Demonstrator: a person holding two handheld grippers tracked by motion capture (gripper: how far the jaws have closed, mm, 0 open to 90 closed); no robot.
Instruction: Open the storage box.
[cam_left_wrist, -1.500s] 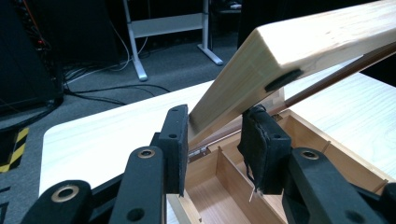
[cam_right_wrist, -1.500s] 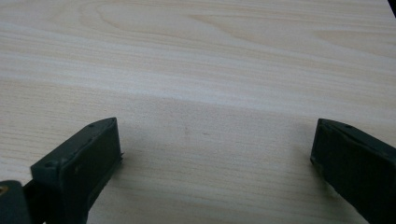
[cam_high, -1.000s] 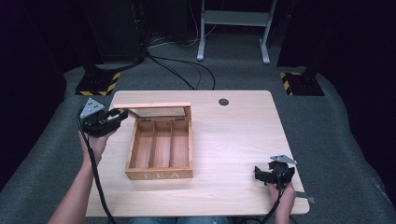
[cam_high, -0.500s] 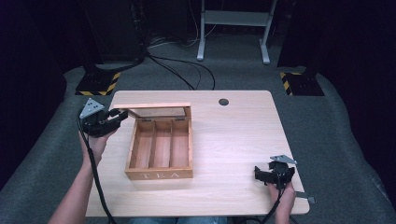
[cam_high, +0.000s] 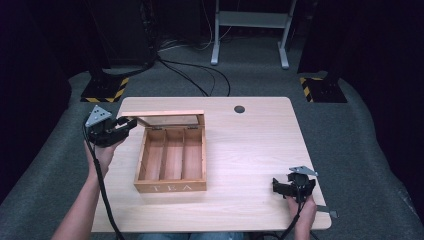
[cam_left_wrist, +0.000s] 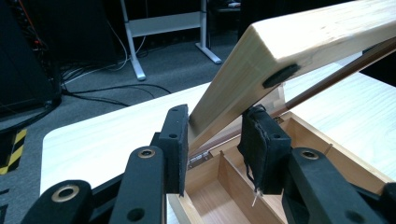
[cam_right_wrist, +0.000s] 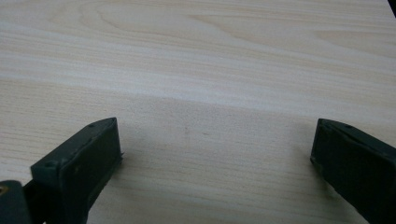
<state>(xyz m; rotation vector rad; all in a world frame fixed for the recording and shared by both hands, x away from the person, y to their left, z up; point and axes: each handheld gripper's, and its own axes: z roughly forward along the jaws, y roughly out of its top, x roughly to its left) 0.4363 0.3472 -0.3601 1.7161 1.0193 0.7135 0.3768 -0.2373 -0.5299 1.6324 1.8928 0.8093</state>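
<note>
A wooden tea box (cam_high: 170, 186) with three bare compartments sits left of centre on the light wooden table (cam_high: 250, 145). Its lid (cam_high: 167, 114) stands raised at the far side, tilted back. My left gripper (cam_high: 129, 125) reaches in from the left and is shut on the lid's left corner. In the left gripper view the lid (cam_left_wrist: 303, 42) slants up to the right, its corner pinched between the black pads (cam_left_wrist: 176, 140) of the left gripper (cam_left_wrist: 217, 140). My right gripper (cam_high: 276, 186) rests near the table's front right corner. Over bare wood, the right gripper (cam_right_wrist: 217, 144) is open wide.
A small dark round cap (cam_high: 239, 108) lies in the tabletop near the far edge. Beyond the table, cables (cam_high: 200, 82) run across the grey floor past a white stand (cam_high: 250, 30) and yellow-black striped bases (cam_high: 105, 92). Bare wood lies between the box and my right gripper.
</note>
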